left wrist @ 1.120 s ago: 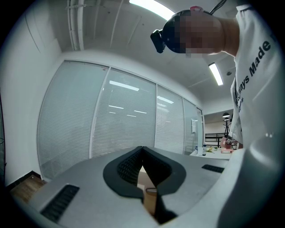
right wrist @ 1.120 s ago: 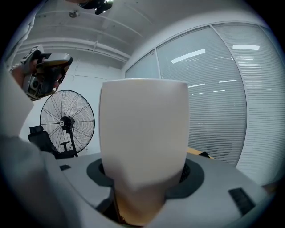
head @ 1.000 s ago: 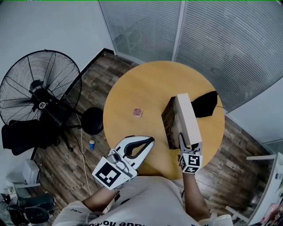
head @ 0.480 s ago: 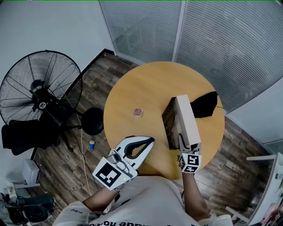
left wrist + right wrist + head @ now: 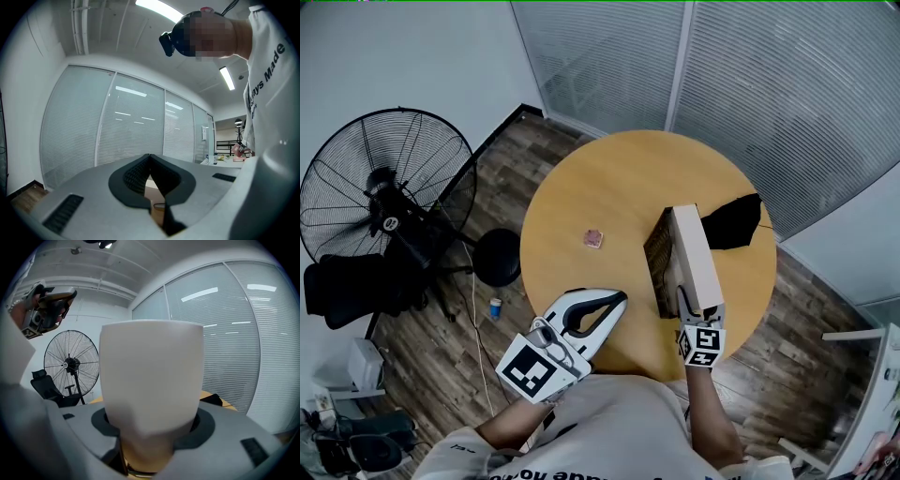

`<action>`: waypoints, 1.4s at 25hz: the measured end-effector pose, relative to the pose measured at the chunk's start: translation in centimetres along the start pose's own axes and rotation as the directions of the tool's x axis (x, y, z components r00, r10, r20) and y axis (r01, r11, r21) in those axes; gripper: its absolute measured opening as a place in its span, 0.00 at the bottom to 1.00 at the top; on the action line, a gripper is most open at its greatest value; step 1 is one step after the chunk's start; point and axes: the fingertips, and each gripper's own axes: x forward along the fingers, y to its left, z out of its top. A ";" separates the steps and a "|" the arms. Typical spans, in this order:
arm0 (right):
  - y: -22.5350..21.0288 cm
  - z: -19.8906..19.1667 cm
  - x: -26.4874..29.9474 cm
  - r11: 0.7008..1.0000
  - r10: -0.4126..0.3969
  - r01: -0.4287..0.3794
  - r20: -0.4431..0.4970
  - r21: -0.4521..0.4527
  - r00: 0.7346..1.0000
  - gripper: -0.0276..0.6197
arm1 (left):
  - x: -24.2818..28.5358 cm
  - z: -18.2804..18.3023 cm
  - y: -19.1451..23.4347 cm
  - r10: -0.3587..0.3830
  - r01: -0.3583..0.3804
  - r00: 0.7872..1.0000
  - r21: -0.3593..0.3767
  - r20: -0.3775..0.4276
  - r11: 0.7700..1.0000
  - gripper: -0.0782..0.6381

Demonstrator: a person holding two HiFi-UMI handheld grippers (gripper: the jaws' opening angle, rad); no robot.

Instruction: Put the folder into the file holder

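Note:
A thick white folder point(image 5: 697, 251) stands on edge at the right side of the round wooden table point(image 5: 581, 187), against the dark mesh file holder point(image 5: 655, 255) on its left. My right gripper point(image 5: 695, 300) is shut on the folder's near end. In the right gripper view the folder point(image 5: 152, 376) fills the space between the jaws and hides what lies ahead. My left gripper point(image 5: 617, 300) hovers over the table's front edge, away from the folder. Its jaws point(image 5: 150, 161) meet with nothing between them.
A small pinkish item point(image 5: 592, 239) lies near the table's middle. A black object point(image 5: 734, 220) sits just beyond the folder at the right rim. On the floor to the left stand a large fan point(image 5: 384, 202) and a black stool point(image 5: 495, 255). Glass walls with blinds close off the back.

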 end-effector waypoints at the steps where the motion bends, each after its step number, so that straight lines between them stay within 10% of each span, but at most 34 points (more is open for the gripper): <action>1: 0.0 0.0 0.0 1.000 0.002 -0.002 -0.002 -0.002 1.000 0.49 | 0.0 0.0 0.0 0.000 0.000 1.000 0.000 0.000 1.000 0.14; 35: 0.3 4.6 -5.4 0.998 0.022 -0.021 0.021 -0.062 1.000 0.55 | 1.2 -1.6 -2.1 -0.075 0.075 0.997 -0.012 -0.021 0.997 0.14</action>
